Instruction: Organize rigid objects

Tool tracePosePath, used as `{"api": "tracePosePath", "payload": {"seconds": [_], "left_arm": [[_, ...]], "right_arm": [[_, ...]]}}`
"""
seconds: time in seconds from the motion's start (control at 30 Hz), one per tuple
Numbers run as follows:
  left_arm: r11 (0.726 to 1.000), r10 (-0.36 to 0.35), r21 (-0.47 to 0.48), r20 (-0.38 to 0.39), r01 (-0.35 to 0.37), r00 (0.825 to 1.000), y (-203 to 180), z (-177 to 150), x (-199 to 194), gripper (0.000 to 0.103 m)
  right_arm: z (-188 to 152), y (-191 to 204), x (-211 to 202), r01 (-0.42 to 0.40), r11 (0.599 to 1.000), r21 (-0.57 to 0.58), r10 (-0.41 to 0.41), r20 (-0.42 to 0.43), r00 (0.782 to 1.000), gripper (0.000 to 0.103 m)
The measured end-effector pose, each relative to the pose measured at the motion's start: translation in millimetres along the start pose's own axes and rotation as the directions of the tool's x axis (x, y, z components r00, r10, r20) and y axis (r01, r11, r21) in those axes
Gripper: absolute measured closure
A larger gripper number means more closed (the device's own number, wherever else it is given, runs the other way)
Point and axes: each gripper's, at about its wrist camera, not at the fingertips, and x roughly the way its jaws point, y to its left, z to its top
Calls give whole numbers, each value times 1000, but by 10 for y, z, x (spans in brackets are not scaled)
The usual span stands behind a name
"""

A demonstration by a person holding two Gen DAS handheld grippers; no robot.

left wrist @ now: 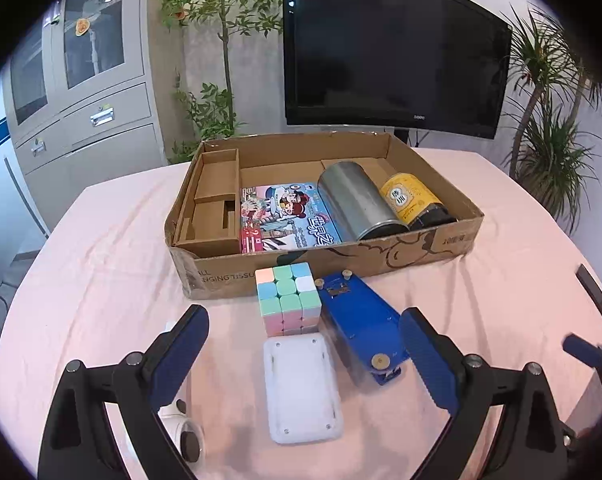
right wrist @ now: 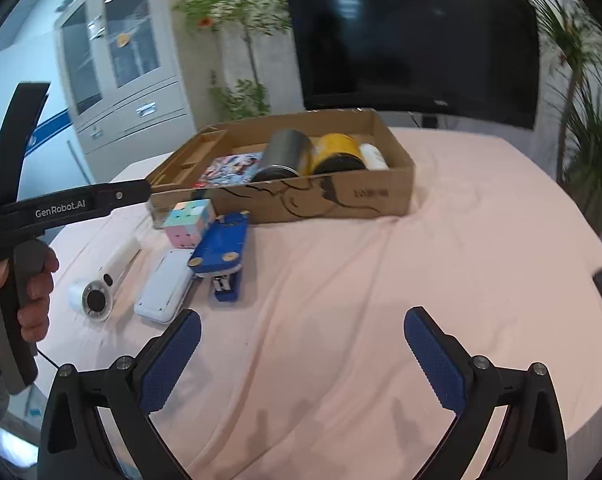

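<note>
- Cardboard box (left wrist: 381,262) sat on the pink tablecloth (right wrist: 381,280), holding a picture book (left wrist: 285,216), steel canister (left wrist: 355,200) and yellow jar (left wrist: 411,198).
- Blue stapler (left wrist: 365,320) lay before it, touching the pastel cube (left wrist: 289,298).
- White case (left wrist: 303,390) lay flat just beside both.
- Left gripper (left wrist: 303,354) and right gripper (right wrist: 303,354) both gaped, grasping nothing.

Table with pink cloth (left wrist: 101,248): cardboard box (left wrist: 381,258) at 12 o'clock; cube (left wrist: 289,304), blue stapler (left wrist: 361,320), white case (left wrist: 301,388) center; white handheld device (right wrist: 101,284) at 7.
</note>
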Motion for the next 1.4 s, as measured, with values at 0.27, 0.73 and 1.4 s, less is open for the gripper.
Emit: {"api": "tracePosePath", "payload": {"seconds": [0.27, 0.73, 1.4], "left_arm": [[994, -57, -90, 19, 58, 998, 240, -96, -228, 7], [896, -394, -294, -184, 332, 900, 337, -139, 699, 8], [854, -491, -318, -227, 412, 841, -136, -272, 873, 10]], "right_arm": [[171, 128, 172, -58, 996, -70, 59, 9, 998, 1], [607, 685, 924, -215, 956, -200, 197, -110, 974, 6], [262, -482, 1160, -273, 923, 270, 334, -214, 918, 69]]}}
